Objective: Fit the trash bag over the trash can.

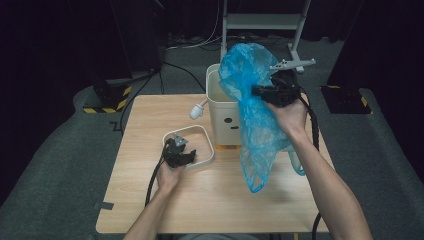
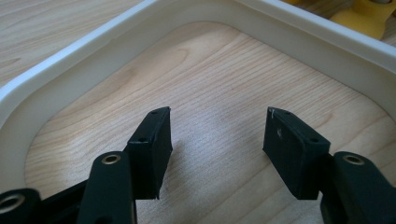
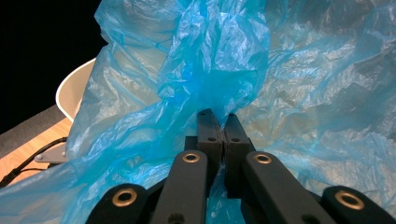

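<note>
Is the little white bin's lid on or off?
Off. The white bin stands open-topped, and its frame-shaped lid lies flat on the table, with the left hand-held gripper open inside it.

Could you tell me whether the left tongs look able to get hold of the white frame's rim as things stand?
Probably yes: the left tongs are open and empty, hovering inside the white frame, with bare wood between them and its rim.

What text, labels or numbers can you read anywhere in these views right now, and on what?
None: no readable text in any view.
White bin: dark marks on its front resemble a simple face, not letters.
Blue plastic bag: no print visible.
White frame on the table: plain.
</note>
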`<state>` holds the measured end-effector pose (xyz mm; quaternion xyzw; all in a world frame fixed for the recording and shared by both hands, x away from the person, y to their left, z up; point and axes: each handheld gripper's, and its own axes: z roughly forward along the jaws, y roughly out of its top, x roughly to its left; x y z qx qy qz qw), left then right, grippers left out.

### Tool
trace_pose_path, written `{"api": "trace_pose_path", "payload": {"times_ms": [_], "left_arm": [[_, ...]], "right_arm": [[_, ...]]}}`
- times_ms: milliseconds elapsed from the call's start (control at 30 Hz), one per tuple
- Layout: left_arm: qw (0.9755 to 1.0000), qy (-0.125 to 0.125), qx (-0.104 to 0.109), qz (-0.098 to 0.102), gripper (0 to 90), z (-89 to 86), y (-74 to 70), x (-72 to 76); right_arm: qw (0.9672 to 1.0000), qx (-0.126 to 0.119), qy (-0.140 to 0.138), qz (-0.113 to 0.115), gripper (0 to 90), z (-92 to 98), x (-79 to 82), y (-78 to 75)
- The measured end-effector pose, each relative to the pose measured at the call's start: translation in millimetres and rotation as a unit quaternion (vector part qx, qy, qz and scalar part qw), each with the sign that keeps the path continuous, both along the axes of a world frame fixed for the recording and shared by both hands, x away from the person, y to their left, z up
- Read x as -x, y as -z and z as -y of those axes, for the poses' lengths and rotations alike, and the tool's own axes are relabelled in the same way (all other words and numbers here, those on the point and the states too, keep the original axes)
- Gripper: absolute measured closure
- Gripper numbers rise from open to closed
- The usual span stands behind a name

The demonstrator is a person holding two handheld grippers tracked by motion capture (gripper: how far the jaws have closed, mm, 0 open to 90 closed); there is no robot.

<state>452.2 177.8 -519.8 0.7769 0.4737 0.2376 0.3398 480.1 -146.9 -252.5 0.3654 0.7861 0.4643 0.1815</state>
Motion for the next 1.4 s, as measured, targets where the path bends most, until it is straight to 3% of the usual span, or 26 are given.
{"api": "trace_pose_path", "payload": {"times_ms": [200,500,533,600,633,667,800,1167,1233,1267,1300,1400], "left_arm": [[0.9999,-0.001,0.015,0.005,39.2,-1.7,-8.0,0.8],[1.0000,0.003,0.009,0.000,35.4,0.4,-14.0,1.0],[0.9999,0.002,0.012,-0.001,34.5,0.5,-17.0,1.6],[0.9993,-0.001,0.037,-0.003,33.3,-0.7,-20.9,2.6],[0.9993,-0.001,0.037,-0.003,33.5,-0.7,-20.9,2.6],[0.9978,-0.002,0.066,-0.004,33.7,-4.0,-26.4,3.8],[0.9961,-0.009,0.088,0.001,34.7,-9.9,-37.1,8.2],[0.9948,-0.008,0.101,0.003,34.3,-21.7,-74.3,6.6],[0.9923,-0.009,0.124,0.005,34.3,-26.9,-89.2,10.1],[0.9923,-0.009,0.124,0.005,34.3,-26.9,-89.2,10.1],[0.9918,-0.005,0.127,0.014,34.7,-30.1,-99.7,11.8],[0.9915,-0.003,0.129,0.018,34.5,-30.7,-111.6,12.4]], "right_arm": [[0.9999,0.009,-0.003,-0.007,89.0,-2.9,-3.6,0.0],[0.9997,0.006,-0.005,-0.021,89.0,-3.0,-7.2,2.6],[0.9997,0.009,-0.006,-0.024,88.9,-3.7,-7.8,3.3],[0.9996,0.009,-0.007,-0.026,88.9,-3.9,-8.7,3.8],[0.9995,0.007,-0.009,-0.030,88.8,-3.8,-9.5,4.0],[0.9994,0.006,-0.010,-0.033,88.8,-3.5,-10.2,4.4],[0.9992,0.006,-0.013,-0.037,88.8,-4.6,-13.3,7.6],[0.9986,0.030,-0.019,-0.039,88.4,-10.9,-14.9,12.4],[0.9983,0.034,-0.020,-0.043,88.4,-11.1,-15.2,12.2],[0.9981,0.037,-0.020,-0.045,88.4,-11.3,-15.4,12.3],[0.9978,0.042,-0.020,-0.046,88.4,-11.6,-15.5,12.2],[0.9974,0.051,-0.022,-0.046,88.4,-12.3,-15.7,12.1]]}}
